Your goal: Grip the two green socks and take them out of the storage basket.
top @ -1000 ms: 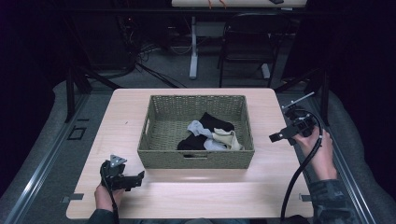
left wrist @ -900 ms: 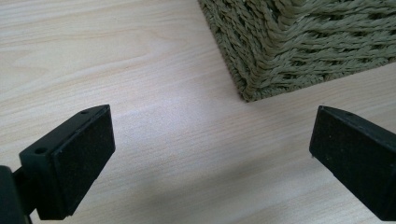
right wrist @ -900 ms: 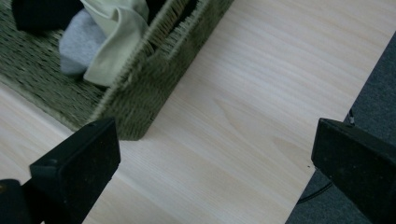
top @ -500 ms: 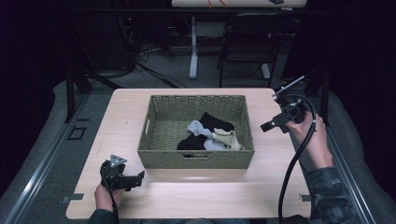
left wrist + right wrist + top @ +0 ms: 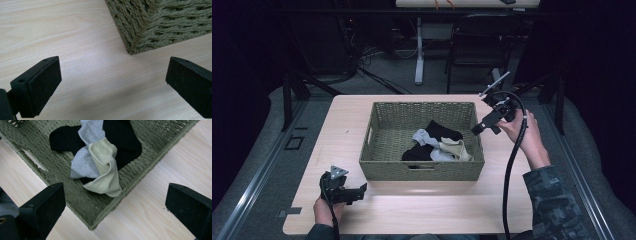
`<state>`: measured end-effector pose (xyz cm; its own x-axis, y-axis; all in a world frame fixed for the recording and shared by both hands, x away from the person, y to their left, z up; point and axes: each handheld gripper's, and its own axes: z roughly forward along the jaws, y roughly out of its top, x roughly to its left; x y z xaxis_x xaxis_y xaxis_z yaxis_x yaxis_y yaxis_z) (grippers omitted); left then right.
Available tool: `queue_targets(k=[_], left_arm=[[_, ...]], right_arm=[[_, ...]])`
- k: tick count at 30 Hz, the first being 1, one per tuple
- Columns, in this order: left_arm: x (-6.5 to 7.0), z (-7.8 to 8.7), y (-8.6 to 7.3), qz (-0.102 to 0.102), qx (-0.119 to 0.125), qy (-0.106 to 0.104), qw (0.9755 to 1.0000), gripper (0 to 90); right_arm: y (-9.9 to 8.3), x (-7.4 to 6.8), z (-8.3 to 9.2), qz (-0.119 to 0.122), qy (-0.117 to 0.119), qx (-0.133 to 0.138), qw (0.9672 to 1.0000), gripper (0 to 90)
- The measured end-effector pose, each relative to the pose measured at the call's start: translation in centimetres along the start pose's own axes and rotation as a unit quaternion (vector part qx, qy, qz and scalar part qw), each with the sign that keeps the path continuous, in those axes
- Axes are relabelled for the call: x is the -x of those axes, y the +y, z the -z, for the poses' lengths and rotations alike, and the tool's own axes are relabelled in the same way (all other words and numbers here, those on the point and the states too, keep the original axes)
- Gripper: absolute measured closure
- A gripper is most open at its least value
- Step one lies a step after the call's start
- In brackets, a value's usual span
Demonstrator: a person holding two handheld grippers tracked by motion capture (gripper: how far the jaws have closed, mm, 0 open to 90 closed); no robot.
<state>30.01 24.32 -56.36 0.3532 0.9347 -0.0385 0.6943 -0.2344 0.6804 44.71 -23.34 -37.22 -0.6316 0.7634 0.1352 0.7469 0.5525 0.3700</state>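
Observation:
A green woven basket (image 5: 419,171) stands mid-table and holds a heap of socks: a black one (image 5: 443,131), a grey one (image 5: 423,137) and a pale yellow one (image 5: 456,148). My right gripper (image 5: 477,128) hovers open above the basket's right rim, pointing down at the heap. In the right gripper view the pale yellow sock (image 5: 105,168) lies on the grey sock (image 5: 86,152) and black socks (image 5: 122,140), inside the basket (image 5: 45,160). My left gripper (image 5: 361,190) rests open near the table's front left, just before the basket's corner (image 5: 150,27), holding nothing.
The wooden table (image 5: 422,215) has bare room in front of the basket and along both sides. A black cable (image 5: 510,170) trails from the right gripper down past the person's forearm. Beyond the table stand a chair (image 5: 477,45) and desk legs in the dark.
The right gripper has risen and swung left from the table's right edge to over the basket's right rim. The left gripper has stayed put.

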Motion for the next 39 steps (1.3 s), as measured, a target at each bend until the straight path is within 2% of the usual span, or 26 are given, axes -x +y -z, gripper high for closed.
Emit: queue_targets(k=[9,11,14,18,19,20,22,23,25,27,29,30,33,34,36,37,39], left_arm=[[0.0,0.0,0.0,0.002,0.002,0.002,1.0,0.0],[-0.1,0.0,0.0,0.002,0.002,0.001,1.0,0.0],[0.0,0.0,0.0,0.002,0.002,0.001,1.0,0.0],[0.0,0.0,0.0,0.002,0.002,0.001,1.0,0.0],[0.0,0.0,0.0,0.002,0.002,0.001,1.0,0.0],[0.0,0.1,0.0,0.003,0.002,0.001,1.0,0.0],[-0.1,0.1,0.0,0.003,0.003,0.001,1.0,0.1],[0.0,0.0,0.0,0.003,0.003,0.001,1.0,0.0],[0.0,0.1,0.0,0.002,0.002,0.001,1.0,0.1],[0.0,0.1,0.0,0.002,0.002,0.001,1.0,0.1],[0.0,0.0,0.0,0.003,0.002,0.001,1.0,0.1],[-0.1,0.0,0.0,0.004,0.003,0.001,1.0,0.0],[0.0,0.0,0.0,0.003,0.002,0.001,1.0,0.1],[0.0,0.1,0.0,0.003,0.003,0.0,1.0,0.1],[0.0,0.1,0.0,0.003,0.003,0.001,1.0,0.1],[-0.1,0.1,0.0,0.003,0.003,0.001,1.0,0.1],[-0.1,0.1,0.0,0.003,0.003,0.001,1.0,0.0]], right_arm=[[2.4,-0.7,-2.6,0.009,0.001,-0.022,0.9997,8.8],[3.0,-0.9,-3.8,0.012,-0.003,-0.038,0.9992,13.5],[3.3,-1.1,-4.4,0.008,-0.002,-0.045,0.999,16.9],[3.9,-1.6,-6.8,0.011,-0.01,-0.069,0.9975,27.3],[3.9,-1.6,-6.8,0.011,-0.01,-0.069,0.9975,27.3],[4.0,-1.7,-7.8,0.008,-0.016,-0.078,0.9968,33.0],[4.0,-1.7,-8.1,0.009,-0.014,-0.082,0.9965,33.6],[4.0,-1.8,-9.1,0.007,-0.022,-0.092,0.9955,38.1],[3.9,-1.8,-9.5,0.002,-0.023,-0.089,0.9958,39.0],[3.8,-1.9,-10.7,0.007,-0.034,-0.112,0.9931,42.4],[3.8,-1.9,-10.9,0.008,-0.035,-0.113,0.993,43.1],[3.6,-2.0,-11.6,0.005,-0.039,-0.112,0.9929,44.7],[3.5,-1.7,-12.0,0.01,-0.046,-0.127,0.9908,48.0],[3.5,-1.7,-12.2,0.005,-0.047,-0.122,0.9914,52.5],[3.4,-1.7,-12.3,0.001,-0.049,-0.122,0.9913,54.9],[3.4,-1.5,-12.3,0.0,-0.056,-0.128,0.9902,64.4],[3.3,-1.6,-12.4,-0.005,-0.057,-0.127,0.9902,66.9]])
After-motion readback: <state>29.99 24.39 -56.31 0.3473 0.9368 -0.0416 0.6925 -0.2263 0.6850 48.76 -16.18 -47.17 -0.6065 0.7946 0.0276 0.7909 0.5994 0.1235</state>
